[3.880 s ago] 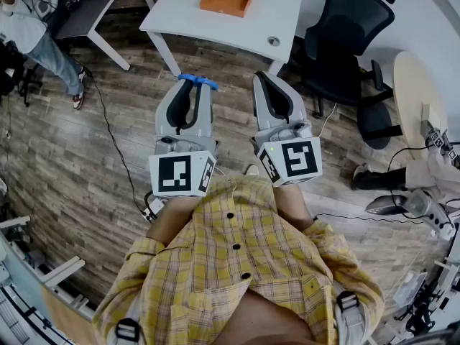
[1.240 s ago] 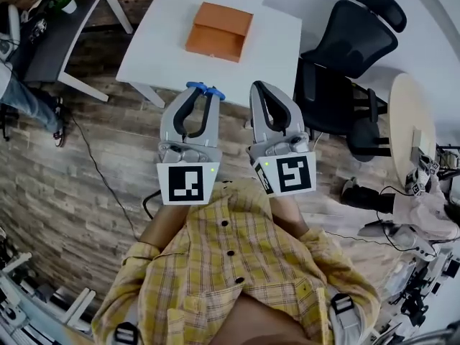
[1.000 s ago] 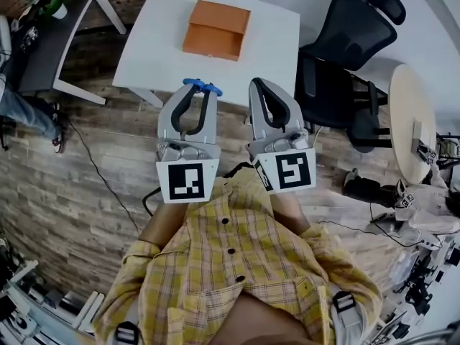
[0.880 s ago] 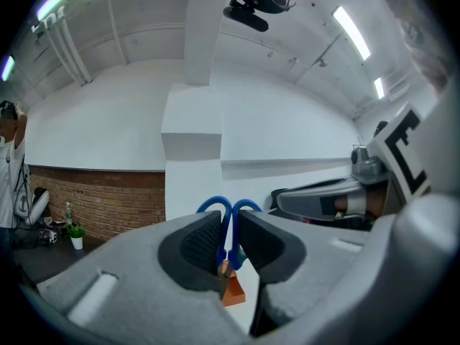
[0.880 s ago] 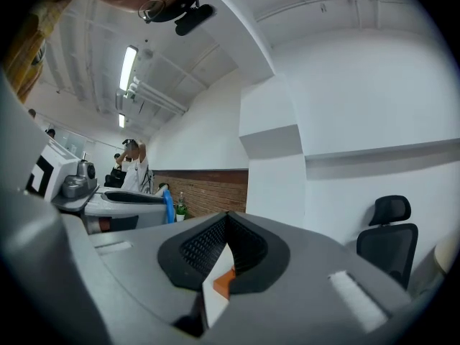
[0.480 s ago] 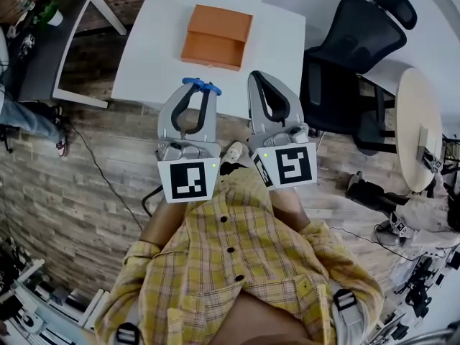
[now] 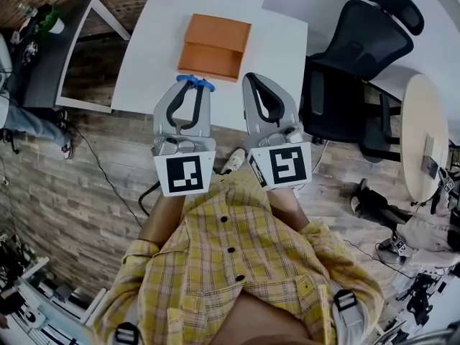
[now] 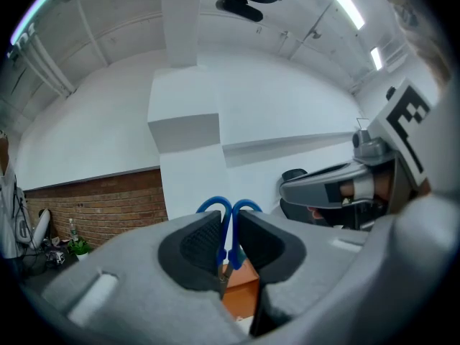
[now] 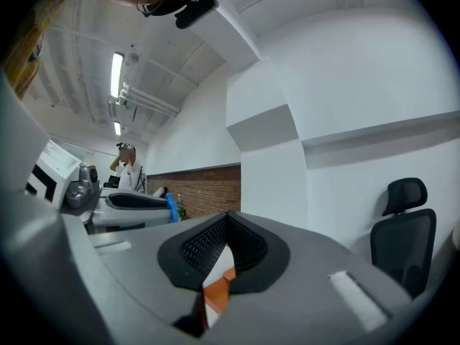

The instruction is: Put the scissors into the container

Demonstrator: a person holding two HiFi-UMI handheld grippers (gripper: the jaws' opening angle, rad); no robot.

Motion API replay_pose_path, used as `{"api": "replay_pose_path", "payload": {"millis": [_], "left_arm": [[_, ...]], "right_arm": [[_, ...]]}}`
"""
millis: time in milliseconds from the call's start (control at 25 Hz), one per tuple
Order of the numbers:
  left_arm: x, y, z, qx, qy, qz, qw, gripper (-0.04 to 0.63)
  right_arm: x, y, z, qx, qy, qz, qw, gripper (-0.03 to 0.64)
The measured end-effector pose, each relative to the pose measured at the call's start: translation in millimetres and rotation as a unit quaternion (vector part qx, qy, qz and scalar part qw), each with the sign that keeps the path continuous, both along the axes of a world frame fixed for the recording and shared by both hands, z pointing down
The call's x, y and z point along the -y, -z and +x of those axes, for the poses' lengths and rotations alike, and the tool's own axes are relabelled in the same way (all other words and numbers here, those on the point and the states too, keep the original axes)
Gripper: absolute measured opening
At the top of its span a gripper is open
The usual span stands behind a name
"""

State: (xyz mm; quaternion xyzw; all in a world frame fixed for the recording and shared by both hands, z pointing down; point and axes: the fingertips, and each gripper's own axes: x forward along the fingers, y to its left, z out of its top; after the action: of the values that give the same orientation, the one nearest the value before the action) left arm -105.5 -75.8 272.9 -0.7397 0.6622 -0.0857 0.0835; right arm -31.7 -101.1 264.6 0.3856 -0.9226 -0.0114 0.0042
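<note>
The left gripper (image 7: 194, 86) clamps blue-handled scissors (image 8: 213, 207). The right gripper (image 7: 257, 81) is closed, seemingly empty. An orange container (image 7: 214, 47) sits back from the bench's (image 7: 151, 60) near edge.

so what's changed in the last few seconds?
The person has walked up to the white table. The orange container, which was far ahead before, now sits just beyond both gripper tips. Nothing was taken hold of or let go. The left gripper is still shut on the blue-handled scissors, and the right gripper is still shut and empty.
</note>
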Motion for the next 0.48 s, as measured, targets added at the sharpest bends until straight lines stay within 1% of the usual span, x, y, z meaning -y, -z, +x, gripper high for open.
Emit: {"api": "replay_pose_path", "payload": {"millis": [160, 280, 480], "left_arm": [[11.6, -0.5, 6.8, 0.010, 0.004, -0.001, 0.9999, 0.078], [17.8, -1.3, 10.6, 0.007, 0.003, -0.004, 1.0000, 0.078], [32.8, -16.4, 20.3, -0.004, -0.009, -0.026, 0.9996, 0.078]], "right_arm": [[8.5, -1.9, 6.4, 0.005, 0.008, 0.001, 1.000, 0.006], [13.3, -5.1, 13.1, 0.010, 0.011, -0.001, 1.000, 0.006], [17.6, -16.1, 23.6, 0.006, 0.015, -0.008, 1.000, 0.006]]}}
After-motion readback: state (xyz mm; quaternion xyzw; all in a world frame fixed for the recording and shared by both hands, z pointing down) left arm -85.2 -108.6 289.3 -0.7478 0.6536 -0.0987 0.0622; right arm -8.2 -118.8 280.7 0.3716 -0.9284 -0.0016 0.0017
